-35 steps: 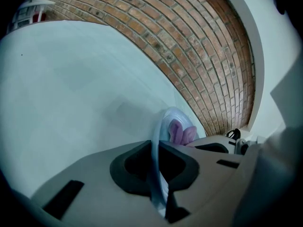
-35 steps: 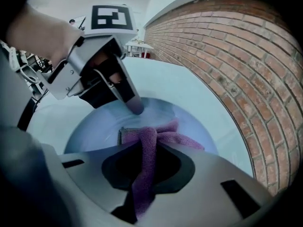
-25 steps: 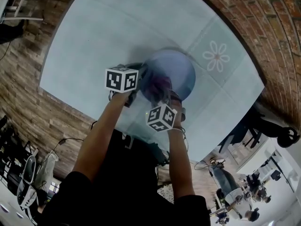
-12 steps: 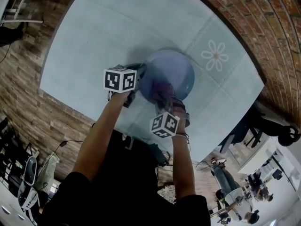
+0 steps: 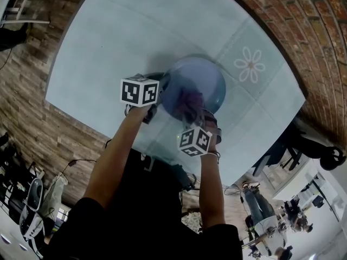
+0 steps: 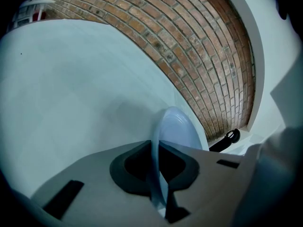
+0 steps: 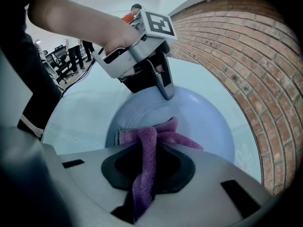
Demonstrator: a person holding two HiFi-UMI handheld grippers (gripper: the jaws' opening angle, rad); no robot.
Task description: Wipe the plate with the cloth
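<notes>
A pale blue plate (image 5: 211, 83) lies on the table. My left gripper (image 5: 161, 85) is shut on its left rim. In the left gripper view the plate (image 6: 177, 129) runs edge-on between that gripper's (image 6: 155, 148) jaws. A purple cloth (image 5: 190, 103) lies bunched on the plate's near half, with my right gripper (image 5: 193, 114) shut on it from above. In the right gripper view the cloth (image 7: 147, 150) hangs pinched between this gripper's (image 7: 146, 148) jaws and spreads over the plate (image 7: 208, 122). The left gripper (image 7: 166, 92) clamps the far rim there.
The table (image 5: 119, 31) wears a light blue cover with a white flower print (image 5: 249, 65) to the right of the plate. A brick surface (image 5: 303, 26) borders its far right. Chairs and people (image 7: 75, 51) stand in the room beyond.
My right gripper has slid with the cloth a little to the right and toward the near rim of the plate. The left gripper and the plate have stayed put.
</notes>
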